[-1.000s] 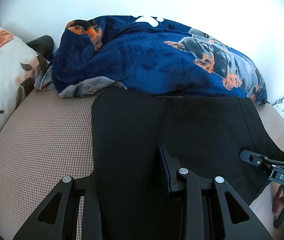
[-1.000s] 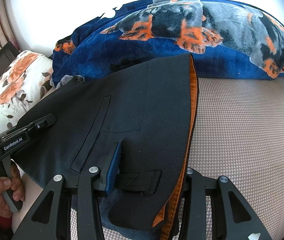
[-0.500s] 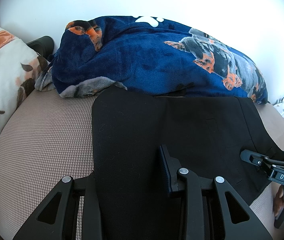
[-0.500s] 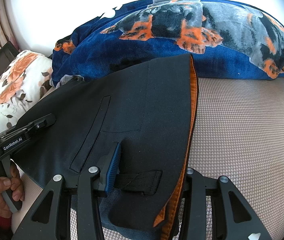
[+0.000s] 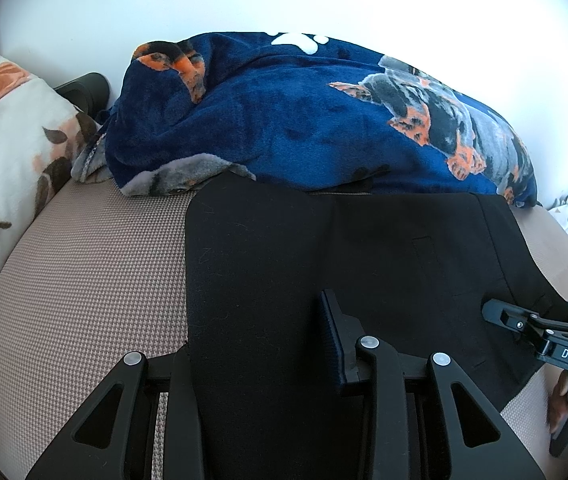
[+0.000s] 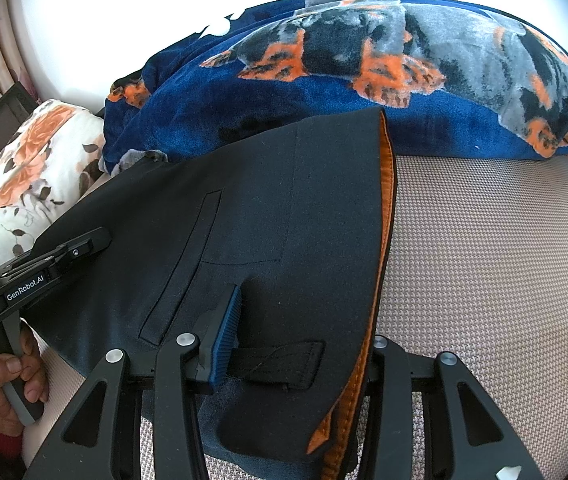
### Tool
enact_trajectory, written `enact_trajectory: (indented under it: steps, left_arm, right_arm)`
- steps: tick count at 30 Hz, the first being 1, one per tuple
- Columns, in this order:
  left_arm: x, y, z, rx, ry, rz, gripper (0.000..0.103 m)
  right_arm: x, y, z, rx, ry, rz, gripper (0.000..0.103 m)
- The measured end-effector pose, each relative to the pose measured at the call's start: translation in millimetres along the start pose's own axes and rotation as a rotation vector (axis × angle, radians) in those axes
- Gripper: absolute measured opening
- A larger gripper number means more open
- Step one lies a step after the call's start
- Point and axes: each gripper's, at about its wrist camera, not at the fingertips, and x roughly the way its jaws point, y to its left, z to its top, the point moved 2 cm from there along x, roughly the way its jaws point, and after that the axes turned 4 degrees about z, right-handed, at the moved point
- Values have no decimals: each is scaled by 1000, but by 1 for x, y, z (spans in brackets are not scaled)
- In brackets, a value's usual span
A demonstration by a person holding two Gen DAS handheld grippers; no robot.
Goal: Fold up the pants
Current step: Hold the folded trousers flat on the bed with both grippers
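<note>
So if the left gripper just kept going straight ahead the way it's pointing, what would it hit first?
Sliding along the black pants, the left gripper would likely meet the blue dog-print blanket first; depth is uncertain.

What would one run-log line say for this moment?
task: fold pants | left hand-held gripper: open around black pants | right hand-held gripper: open around waistband | surface: bed

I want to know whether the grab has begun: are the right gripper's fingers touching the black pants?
Touching. In the right wrist view the pants lie draped between the right gripper's fingers, cloth against the ribbed blue pad.
</note>
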Motion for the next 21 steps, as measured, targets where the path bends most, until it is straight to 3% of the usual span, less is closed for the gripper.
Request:
enact_trajectory:
  steps: [21]
  left_arm:
    - [1, 1, 0, 3, -1, 2, 35]
  right_arm:
    - [0, 0, 0, 0, -1, -1, 39]
